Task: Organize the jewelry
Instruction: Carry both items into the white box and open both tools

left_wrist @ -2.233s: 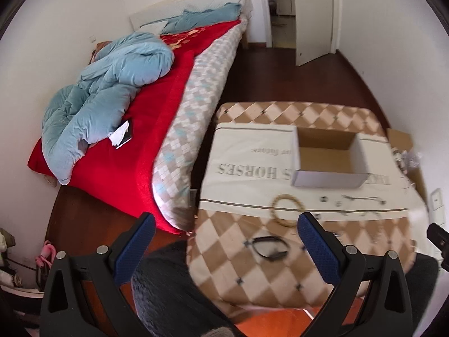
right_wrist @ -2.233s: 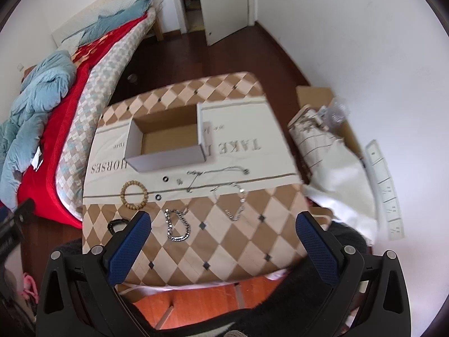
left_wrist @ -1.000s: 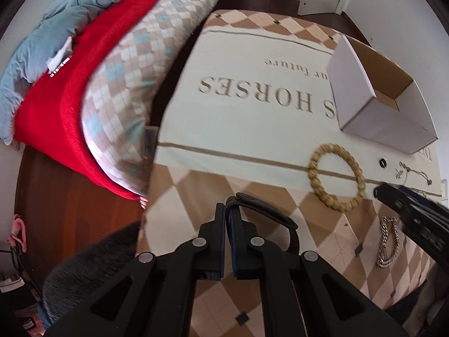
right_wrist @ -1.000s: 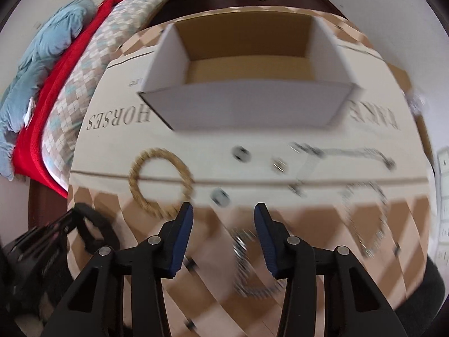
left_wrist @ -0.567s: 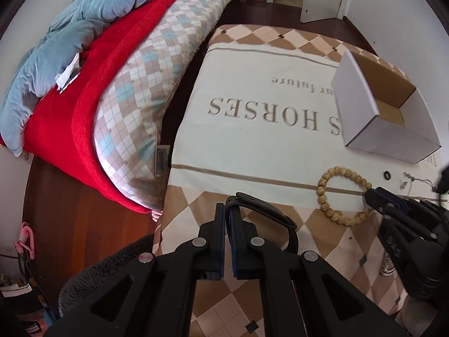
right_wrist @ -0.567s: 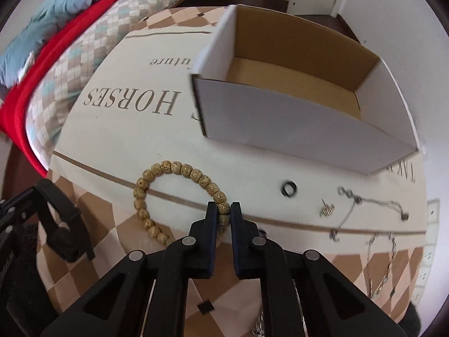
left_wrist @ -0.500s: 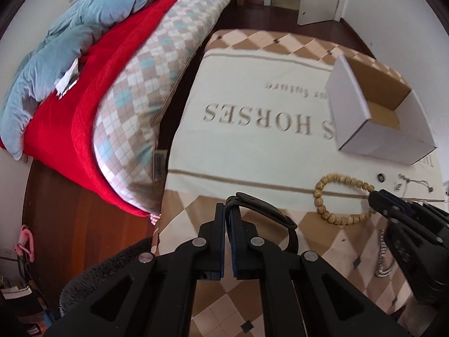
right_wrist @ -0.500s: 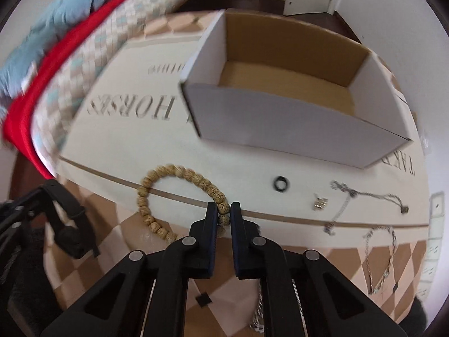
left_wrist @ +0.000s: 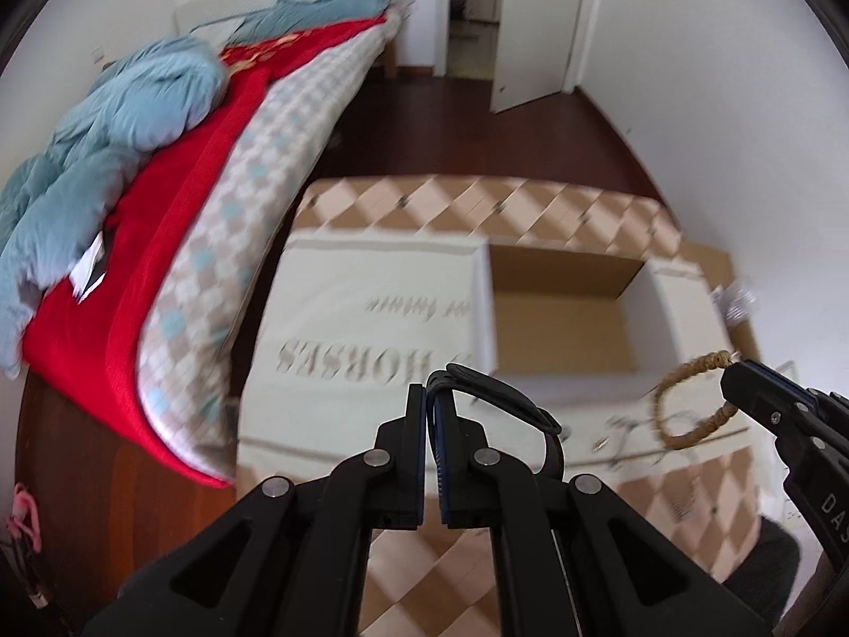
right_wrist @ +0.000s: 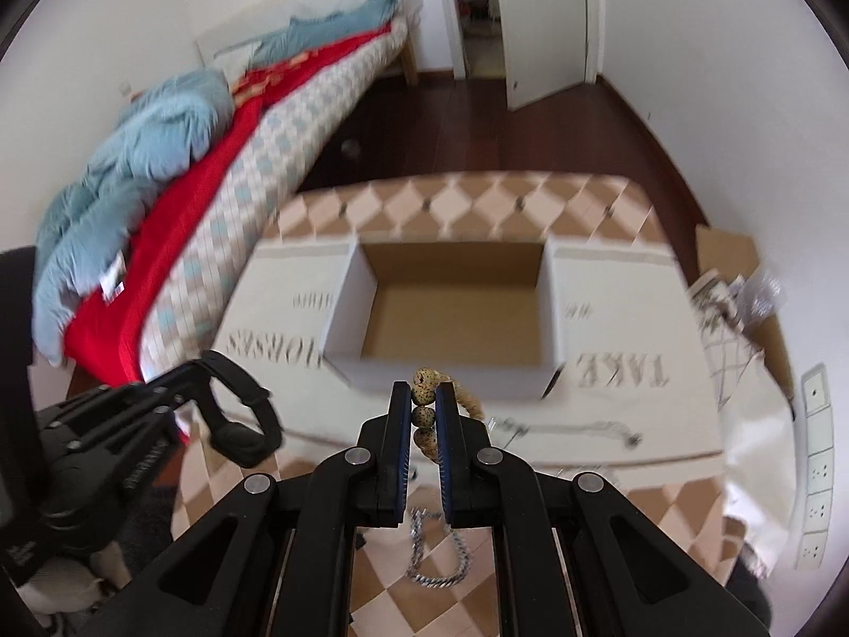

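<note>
My left gripper [left_wrist: 431, 398] is shut on a black bracelet [left_wrist: 504, 403] and holds it above the table's front left; it also shows in the right wrist view [right_wrist: 239, 409]. My right gripper [right_wrist: 423, 398] is shut on a wooden bead bracelet [right_wrist: 424, 398], lifted in front of the open cardboard box [right_wrist: 451, 313]. The bead bracelet hangs from the right gripper in the left wrist view [left_wrist: 690, 403]. The box [left_wrist: 562, 318] is empty. A silver chain bracelet [right_wrist: 435, 557] lies on the checked tablecloth below the right gripper. A thin chain necklace [right_wrist: 573, 430] lies right of it.
A bed with a red cover and blue duvet [left_wrist: 132, 170] runs along the table's left side. A white wall and a paper bag [right_wrist: 743, 318] stand to the right. An open door [right_wrist: 541, 26] is at the back.
Both grippers have risen from the table with their bracelets and moved toward the box. The bead bracelet has left the cloth and now hangs in the air.
</note>
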Available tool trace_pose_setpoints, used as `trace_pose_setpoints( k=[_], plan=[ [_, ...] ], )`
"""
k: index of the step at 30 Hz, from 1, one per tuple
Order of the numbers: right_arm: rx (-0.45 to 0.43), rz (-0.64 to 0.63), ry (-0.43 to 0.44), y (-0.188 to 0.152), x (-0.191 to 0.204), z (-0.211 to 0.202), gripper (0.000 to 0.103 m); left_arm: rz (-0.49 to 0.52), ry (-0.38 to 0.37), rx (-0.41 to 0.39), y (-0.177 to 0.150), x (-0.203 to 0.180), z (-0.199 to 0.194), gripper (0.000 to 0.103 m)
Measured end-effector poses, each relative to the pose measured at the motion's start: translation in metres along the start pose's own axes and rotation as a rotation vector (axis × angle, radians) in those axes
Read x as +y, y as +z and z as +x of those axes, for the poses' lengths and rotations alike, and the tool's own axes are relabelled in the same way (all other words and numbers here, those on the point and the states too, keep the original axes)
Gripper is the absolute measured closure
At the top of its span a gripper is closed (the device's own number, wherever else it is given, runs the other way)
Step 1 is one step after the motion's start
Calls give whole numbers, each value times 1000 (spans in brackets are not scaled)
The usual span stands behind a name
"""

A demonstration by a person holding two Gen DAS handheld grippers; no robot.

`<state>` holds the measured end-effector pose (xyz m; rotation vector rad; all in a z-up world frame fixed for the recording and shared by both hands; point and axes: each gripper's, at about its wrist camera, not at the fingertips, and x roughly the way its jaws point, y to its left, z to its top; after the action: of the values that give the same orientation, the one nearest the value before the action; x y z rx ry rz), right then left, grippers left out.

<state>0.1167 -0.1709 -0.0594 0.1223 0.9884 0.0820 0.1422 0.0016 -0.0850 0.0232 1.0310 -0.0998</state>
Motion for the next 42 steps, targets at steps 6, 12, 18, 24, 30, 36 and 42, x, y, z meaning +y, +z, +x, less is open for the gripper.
trace_pose_setpoints(
  k=[6, 12, 18, 24, 30, 36, 42],
  plan=[
    [-52, -5, -21, 42, -11, -12, 94, 34, -27, -64, 39, -24, -13, 102],
    [-27, 20, -8, 70, -27, 7, 94, 52, -47, -62, 69, -35, 2, 102],
    [57, 27, 9, 77, -39, 51, 94, 57, -70, 26, 80, -43, 50, 102],
    [127, 22, 19, 73, -47, 90, 94, 76, -91, 114, 84, -50, 97, 102],
    [151, 24, 61, 79, -53, 108, 93, 70, -149, 184, 94, -57, 119, 94],
    [193, 89, 110, 88, -68, 118, 75, 52, -167, 194, 101, -57, 119, 79],
    [180, 71, -1, 83, -71, 107, 41, 66, -59, 108, 101, -50, 102, 18]
  ],
)
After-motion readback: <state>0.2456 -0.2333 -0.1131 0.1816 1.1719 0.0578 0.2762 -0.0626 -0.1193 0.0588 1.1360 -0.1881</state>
